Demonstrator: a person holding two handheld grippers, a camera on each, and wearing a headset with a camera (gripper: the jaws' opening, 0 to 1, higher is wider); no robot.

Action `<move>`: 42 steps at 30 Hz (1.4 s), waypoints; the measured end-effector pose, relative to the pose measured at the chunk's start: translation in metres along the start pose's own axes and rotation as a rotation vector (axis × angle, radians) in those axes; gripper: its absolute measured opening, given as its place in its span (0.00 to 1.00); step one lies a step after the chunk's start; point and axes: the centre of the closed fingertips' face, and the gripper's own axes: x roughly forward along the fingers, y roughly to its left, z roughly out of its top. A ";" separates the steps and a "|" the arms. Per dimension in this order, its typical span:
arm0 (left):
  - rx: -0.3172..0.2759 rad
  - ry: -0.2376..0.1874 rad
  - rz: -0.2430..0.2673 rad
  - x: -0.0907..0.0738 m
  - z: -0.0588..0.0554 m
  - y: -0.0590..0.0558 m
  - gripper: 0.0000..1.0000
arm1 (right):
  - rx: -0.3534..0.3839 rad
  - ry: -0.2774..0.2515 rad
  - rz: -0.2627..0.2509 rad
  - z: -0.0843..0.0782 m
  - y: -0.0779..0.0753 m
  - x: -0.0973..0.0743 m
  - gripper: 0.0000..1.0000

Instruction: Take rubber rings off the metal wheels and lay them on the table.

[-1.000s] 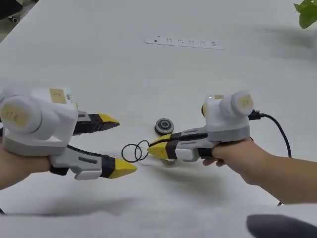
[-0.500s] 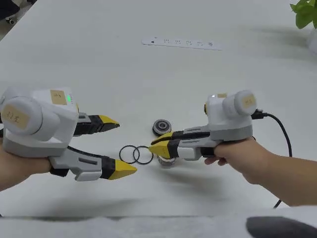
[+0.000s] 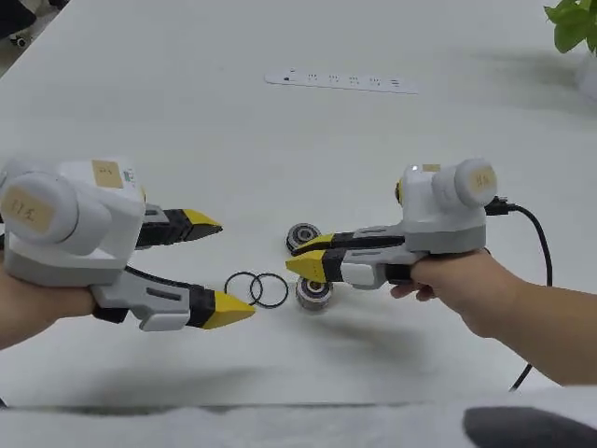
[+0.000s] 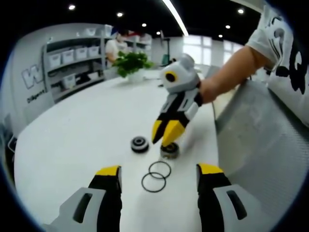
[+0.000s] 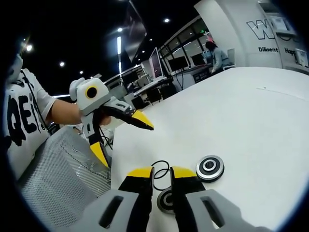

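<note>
Between the two grippers, two rubber rings (image 3: 260,290) lie overlapped on the table (image 3: 233,140), just ahead of the left gripper (image 3: 235,269), whose jaws stand wide apart. The right gripper (image 3: 292,256), jaws narrowly apart and holding nothing, hovers over one metal wheel (image 3: 314,293) and partly hides it. A second wheel (image 3: 302,236) sits just beyond. Open table spreads past both tips.
</note>
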 end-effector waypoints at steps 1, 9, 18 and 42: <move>-0.001 -0.001 0.001 0.000 0.001 0.001 0.64 | 0.000 -0.003 -0.002 0.001 -0.001 -0.001 0.11; -0.003 -0.008 0.016 0.001 0.005 0.012 0.63 | 0.001 -0.020 -0.020 0.005 -0.007 -0.006 0.13; -0.007 -0.009 0.033 0.002 0.006 0.022 0.63 | -0.004 -0.042 -0.053 0.011 -0.017 -0.015 0.15; -0.004 0.003 0.041 0.010 0.005 0.038 0.63 | -0.059 -0.026 -0.109 0.008 -0.029 -0.024 0.22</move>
